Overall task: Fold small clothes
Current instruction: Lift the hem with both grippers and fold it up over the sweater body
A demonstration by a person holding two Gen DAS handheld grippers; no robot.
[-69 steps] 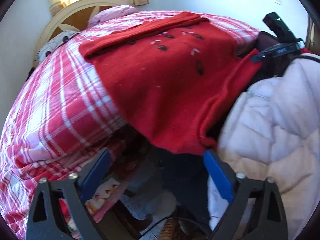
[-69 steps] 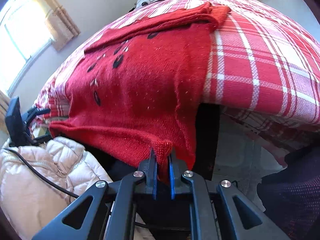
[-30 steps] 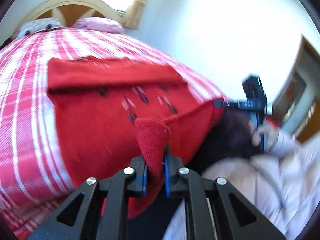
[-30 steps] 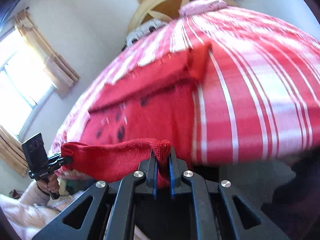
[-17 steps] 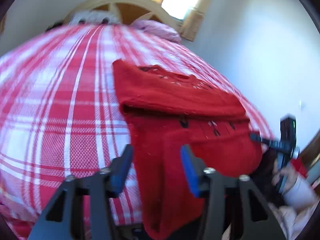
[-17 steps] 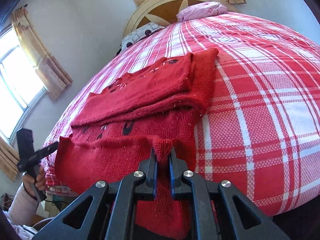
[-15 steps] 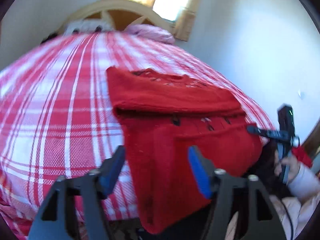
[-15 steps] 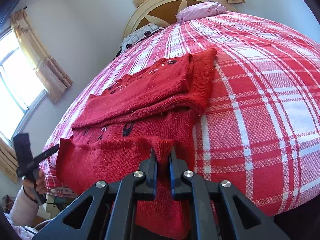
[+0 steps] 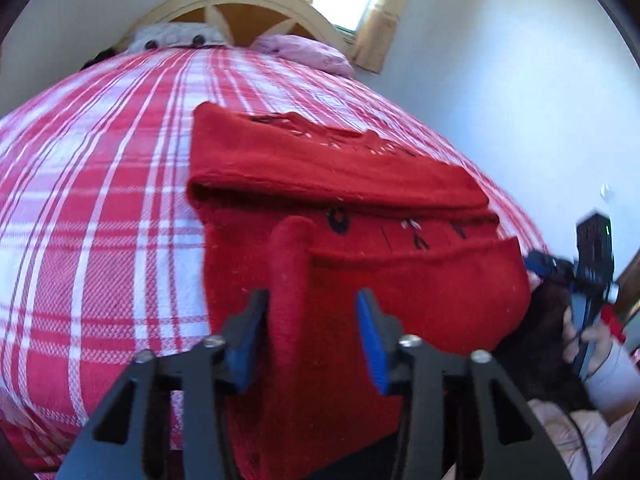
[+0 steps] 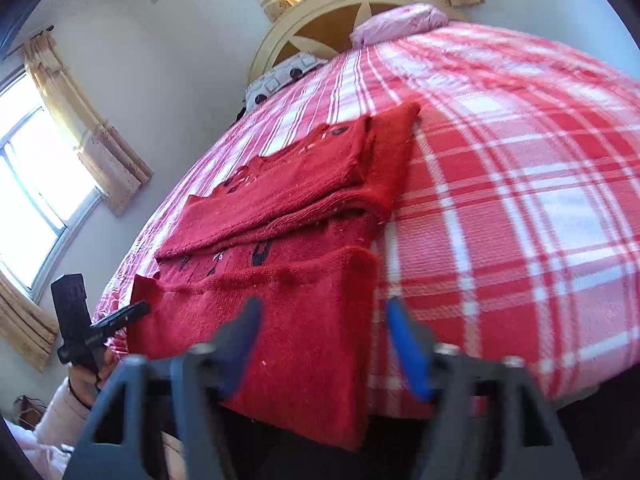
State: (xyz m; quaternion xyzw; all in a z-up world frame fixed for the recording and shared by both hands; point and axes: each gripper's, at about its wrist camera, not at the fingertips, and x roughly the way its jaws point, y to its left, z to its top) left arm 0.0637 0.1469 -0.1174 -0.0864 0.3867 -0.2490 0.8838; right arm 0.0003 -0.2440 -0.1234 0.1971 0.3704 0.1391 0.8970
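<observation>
A red knit sweater [image 9: 340, 172] lies on the bed, its far part folded over and its near hem [image 10: 280, 320] doubled back onto the body at the bed's edge. My left gripper [image 9: 310, 300] hovers over the hem's left corner. Its jaws are closing, and a raised ridge of red knit [image 9: 290, 248] stands between them against the left finger, with a gap to the right pad. My right gripper [image 10: 323, 308] is over the hem's right corner with its jaws opening; the knit lies under them, not pinched. Each gripper also shows in the other's view, the right gripper [image 9: 592, 264] and the left gripper [image 10: 80, 320].
The bed has a red and white plaid cover [image 10: 520, 160], a round cream headboard [image 9: 240, 0] and a pink pillow [image 9: 304, 52] at the far end. A person's hand in a pale padded sleeve [image 9: 612, 376] is at the right. Curtained windows [image 10: 32, 184] line the wall.
The right gripper was shut on the hem corner; it has let go and the hem now lies on the sweater. The left jaws have narrowed around a ridge of knit.
</observation>
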